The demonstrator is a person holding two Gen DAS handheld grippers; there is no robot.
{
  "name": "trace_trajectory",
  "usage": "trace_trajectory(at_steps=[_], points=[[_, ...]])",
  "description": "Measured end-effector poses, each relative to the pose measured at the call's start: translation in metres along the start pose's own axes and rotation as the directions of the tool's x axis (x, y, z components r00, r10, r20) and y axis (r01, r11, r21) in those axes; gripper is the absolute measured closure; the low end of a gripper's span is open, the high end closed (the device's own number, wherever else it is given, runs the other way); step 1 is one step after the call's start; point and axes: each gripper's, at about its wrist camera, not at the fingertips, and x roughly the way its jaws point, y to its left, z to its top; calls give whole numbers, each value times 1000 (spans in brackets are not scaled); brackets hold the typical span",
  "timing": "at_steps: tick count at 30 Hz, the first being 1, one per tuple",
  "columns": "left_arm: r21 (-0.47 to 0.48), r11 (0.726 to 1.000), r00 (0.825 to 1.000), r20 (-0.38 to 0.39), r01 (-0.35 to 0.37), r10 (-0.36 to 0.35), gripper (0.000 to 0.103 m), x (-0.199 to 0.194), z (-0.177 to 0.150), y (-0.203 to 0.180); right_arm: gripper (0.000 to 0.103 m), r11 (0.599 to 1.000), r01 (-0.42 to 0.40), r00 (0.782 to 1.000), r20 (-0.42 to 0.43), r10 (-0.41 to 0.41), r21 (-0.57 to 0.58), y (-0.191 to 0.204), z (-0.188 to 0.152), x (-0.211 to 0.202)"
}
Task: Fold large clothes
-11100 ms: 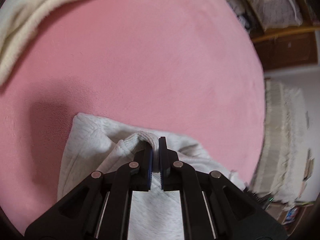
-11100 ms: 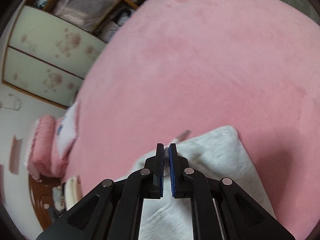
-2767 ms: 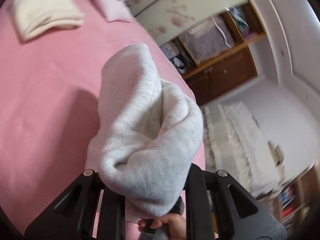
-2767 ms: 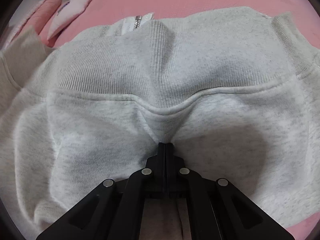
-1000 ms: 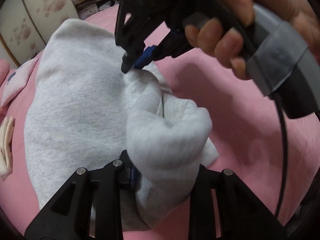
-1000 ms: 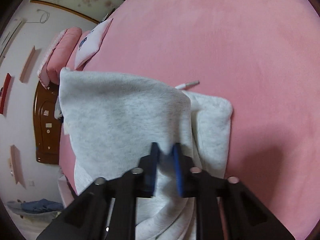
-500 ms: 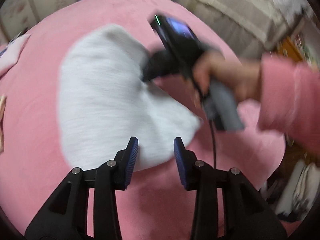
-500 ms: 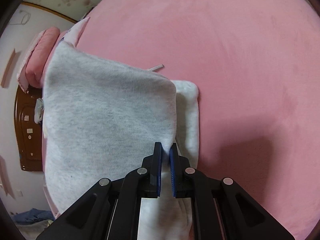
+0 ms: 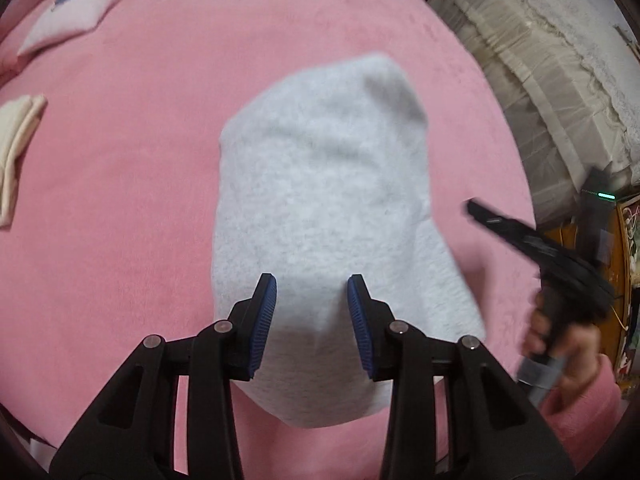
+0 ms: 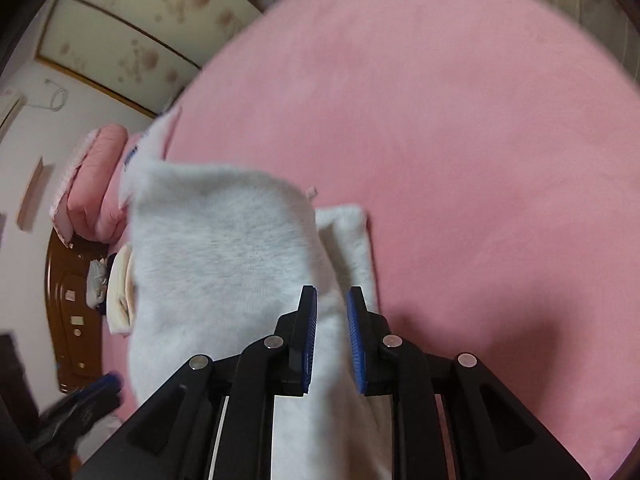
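1. Left wrist view: the left gripper point(image 9: 312, 300) hangs above the near part of the grey sweatshirt point(image 9: 320, 208), jaws parted, blue pads clear of the cloth, nothing between them.
2. The pink blanket point(image 9: 132, 168) runs wide and bare on the left and beyond the far end of the sweatshirt. Its right edge drops off just beside the garment, where a beige lace-trimmed cover point(image 9: 540, 60) lies lower down.
3. A folded cream cloth point(image 9: 16, 152) sits at the far left edge and a pale pink pillow point(image 9: 76, 12) at the upper left; both are well apart from the sweatshirt.
4. The right gripper point(image 9: 520, 236) shows at the right, off the blanket's edge, blurred, held by a hand point(image 9: 568, 344) in a pink sleeve point(image 9: 580, 420).
5. The sweatshirt lies folded in a long, rounded bundle, narrow end away, blurred, light heather grey.
6. Right wrist view: the right gripper point(image 10: 332, 340) has its jaws opening; cloth shows in the gap, but the pads do not press it.
7. Bare blanket point(image 10: 460, 140) fills the right and top. To the left lie the bed's edge, a rolled pink quilt point(image 10: 92, 184) and a dark wooden door point(image 10: 68, 312).
8. Here the sweatshirt point(image 10: 216, 264) shows a broad upper layer with a narrower layer point(image 10: 352, 240) sticking out at its right side.
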Motion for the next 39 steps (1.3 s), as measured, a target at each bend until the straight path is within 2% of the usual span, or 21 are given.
trace_trajectory(at_steps=[2, 5, 9, 11, 14, 15, 17, 20, 24, 27, 29, 30, 31, 32, 34, 36, 39], points=[[0, 1000, 999, -30, 19, -19, 70, 17, -1, 5, 71, 996, -43, 999, 7, 43, -72, 20, -10, -35], [23, 999, 999, -32, 31, -31, 70, 43, -6, 11, 71, 970, -160, 985, -93, 145, -182, 56, -35, -63], [103, 995, 998, -69, 1, 6, 68, 78, -6, -1, 71, 954, -187, 971, -190, 143, -234, 83, -71, -58], [113, 994, 996, -92, 2, 9, 68, 96, -10, -4, 71, 967, -137, 970, -229, 86, -215, 85, -87, -54], [112, 993, 996, -83, 27, -17, 66, 121, -12, 1, 71, 986, -58, 972, -233, 21, -156, 81, -110, -46], [103, 994, 997, -75, 37, -29, 66, 129, -10, 4, 71, 990, -14, 973, -232, -18, -137, 75, -115, -44], [82, 995, 996, -71, 51, -45, 66, 137, -8, 5, 71, 980, 101, 963, -232, -139, -170, 66, -128, -37], [136, 990, 998, -54, 29, -22, 66, 155, -9, -5, 75, 966, 130, 960, -216, -180, -225, 61, -144, -43], [145, 989, 1000, -28, 8, -4, 66, 165, -3, -17, 80, 945, 174, 954, -191, -231, -277, 58, -154, -42], [162, 987, 999, -27, -26, 30, 66, 163, 1, -31, 81, 954, 167, 959, -183, -216, -249, 67, -156, -46], [190, 980, 998, -21, -57, 62, 66, 151, -1, -36, 82, 952, 163, 961, -179, -213, -259, 75, -162, -53], [200, 977, 997, -18, -76, 81, 66, 145, -3, -36, 83, 952, 166, 960, -179, -215, -256, 87, -157, -47], [196, 977, 996, -19, -84, 89, 67, 136, -5, -32, 85, 954, 165, 961, -177, -212, -249, 82, -154, -51], [170, 983, 997, -12, -71, 74, 69, 128, -8, -27, 91, 956, 170, 963, -164, -212, -240, 83, -156, -63], [102, 993, 999, 16, -51, 50, 78, 115, -8, -13, 93, 965, 153, 977, -114, -180, -213, 79, -145, -96], [21, 999, 998, 55, -35, 34, 90, 108, -5, 1, 93, 977, 110, 990, -66, -124, -183, 82, -139, -127], [-84, 994, 995, 78, 63, -57, 96, 112, 10, 20, 93, 985, -2, 1000, 10, 3, -171, 101, -130, -171]])
